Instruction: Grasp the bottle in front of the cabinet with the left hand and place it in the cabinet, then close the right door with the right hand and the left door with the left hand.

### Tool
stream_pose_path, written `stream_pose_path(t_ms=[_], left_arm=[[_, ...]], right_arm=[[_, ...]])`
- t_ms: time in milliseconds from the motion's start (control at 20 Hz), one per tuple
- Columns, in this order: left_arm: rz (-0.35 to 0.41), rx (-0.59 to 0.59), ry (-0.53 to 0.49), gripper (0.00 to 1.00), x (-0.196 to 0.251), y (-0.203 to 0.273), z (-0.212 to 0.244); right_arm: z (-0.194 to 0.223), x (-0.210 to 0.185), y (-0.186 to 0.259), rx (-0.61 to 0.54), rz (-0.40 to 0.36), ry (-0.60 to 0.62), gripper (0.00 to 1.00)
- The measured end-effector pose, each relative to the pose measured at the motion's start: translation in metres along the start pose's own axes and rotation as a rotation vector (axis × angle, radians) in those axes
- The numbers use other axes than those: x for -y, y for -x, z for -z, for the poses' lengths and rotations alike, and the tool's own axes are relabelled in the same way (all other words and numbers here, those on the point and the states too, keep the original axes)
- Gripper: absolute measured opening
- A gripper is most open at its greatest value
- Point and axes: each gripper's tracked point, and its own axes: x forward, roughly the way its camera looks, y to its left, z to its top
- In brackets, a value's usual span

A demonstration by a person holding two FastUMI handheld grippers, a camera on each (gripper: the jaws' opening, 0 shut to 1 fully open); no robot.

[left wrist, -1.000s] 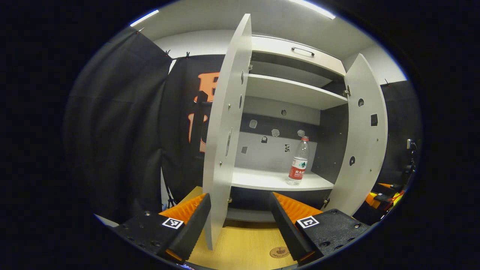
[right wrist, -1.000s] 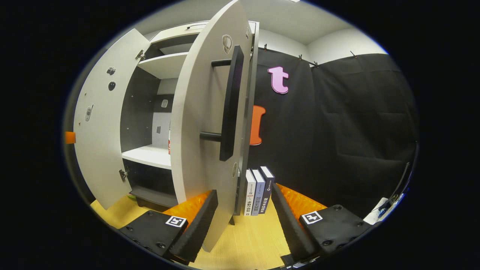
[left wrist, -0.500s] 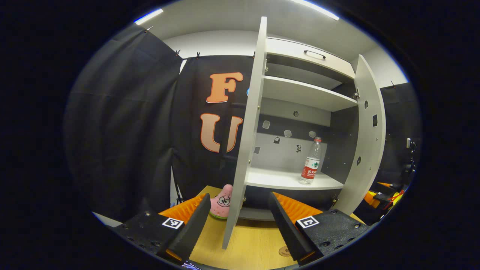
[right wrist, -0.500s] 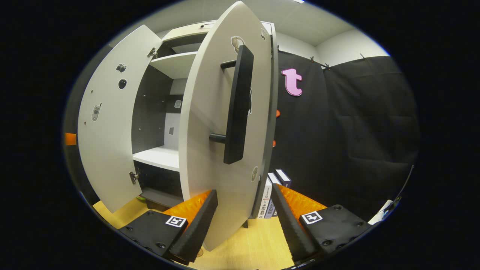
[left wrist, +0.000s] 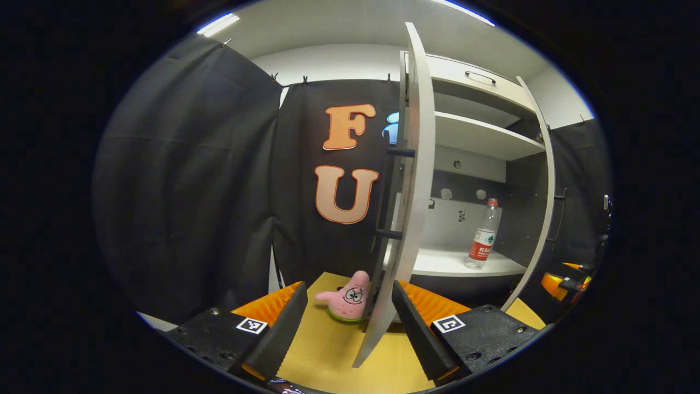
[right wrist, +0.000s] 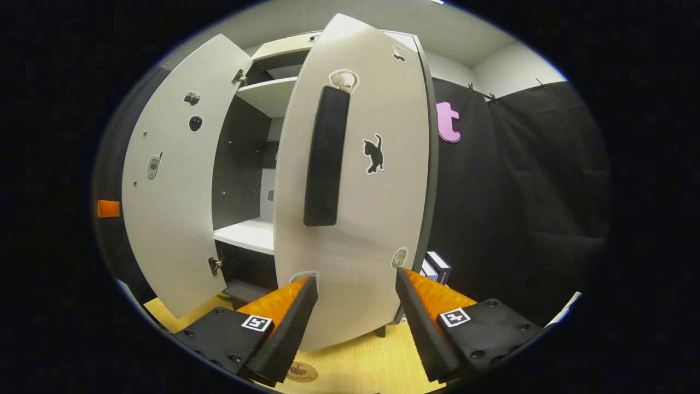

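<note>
In the left gripper view we hold the left gripper (left wrist: 344,317) with its jaws wide apart and nothing between the pads. The left door (left wrist: 407,191) stands nearly edge-on just ahead of us, its lower edge reaching down between the two fingers; whether a finger touches it we cannot tell. Behind it the cabinet (left wrist: 481,137) is open, and the bottle (left wrist: 482,235) stands upright on the lower shelf (left wrist: 443,265), toward the right side. The right door (left wrist: 544,191) is seen edge-on at the far right. A pink plush (left wrist: 347,298) lies on the wooden table (left wrist: 328,350) beside the left door's foot.

In the right gripper view our right gripper (right wrist: 355,317) is likewise spread open and empty. The right door (right wrist: 355,191) faces us, partly swung in, with its black handle (right wrist: 325,156) and a cat sticker (right wrist: 374,154) on the front; its bottom edge sits between the fingers. The left door (right wrist: 169,191) stands open at the left. Books (right wrist: 435,265) peek out behind the right door.
</note>
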Motion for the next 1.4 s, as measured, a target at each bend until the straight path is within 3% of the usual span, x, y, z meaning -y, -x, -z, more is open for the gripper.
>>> stream_pose_path(t_ms=[500,850,1400], left_arm=[[-0.026,0.003,-0.02,0.95,-0.01,-0.03,-0.001],[0.039,-0.008,0.024,0.94,0.015,-0.027,0.005],[0.202,-0.047,0.028,0.94,0.089,-0.032,0.013]], right_arm=[[-0.006,0.033,0.012,0.009,0.065,0.006,0.95],[-0.004,0.052,0.03,-0.008,0.092,0.006,0.95],[-0.014,0.087,0.075,0.009,0.167,-0.014,0.95]])
